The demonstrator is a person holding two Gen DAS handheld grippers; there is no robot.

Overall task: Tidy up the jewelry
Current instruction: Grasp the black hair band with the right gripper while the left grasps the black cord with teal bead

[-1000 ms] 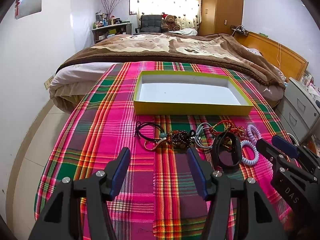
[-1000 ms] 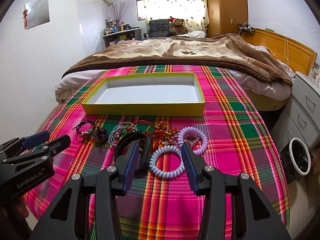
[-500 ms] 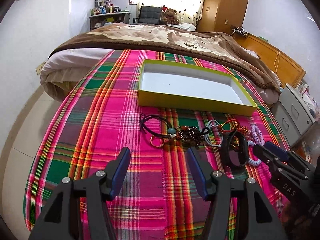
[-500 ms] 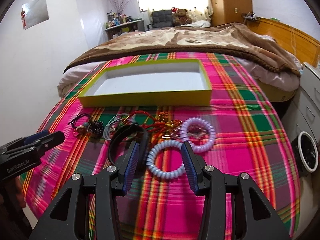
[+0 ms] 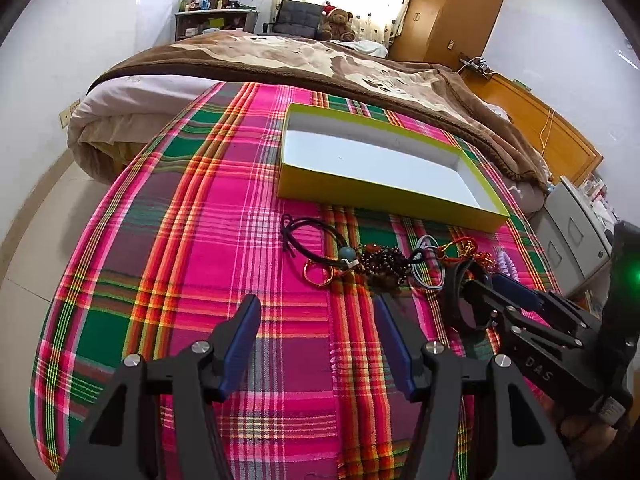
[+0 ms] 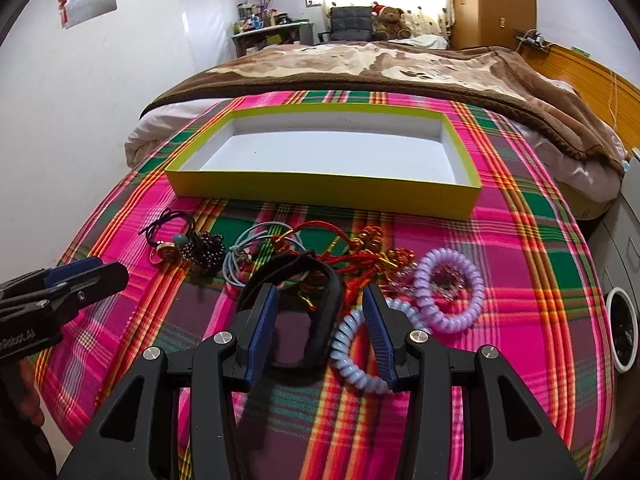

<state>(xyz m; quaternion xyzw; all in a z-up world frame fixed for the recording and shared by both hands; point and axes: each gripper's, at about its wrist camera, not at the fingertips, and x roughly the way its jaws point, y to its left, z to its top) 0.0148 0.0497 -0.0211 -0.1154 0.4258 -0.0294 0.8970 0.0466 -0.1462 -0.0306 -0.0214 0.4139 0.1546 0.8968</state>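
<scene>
Now both tools hover spread wide over jewelry on the plaid bed cover.
Leftmost, the left tool holds nothing above bare cloth; right of it lie the black cord, bead cluster and black band, which the empty right tool straddles beside the blue coil. Beyond sits the yellow box.
</scene>
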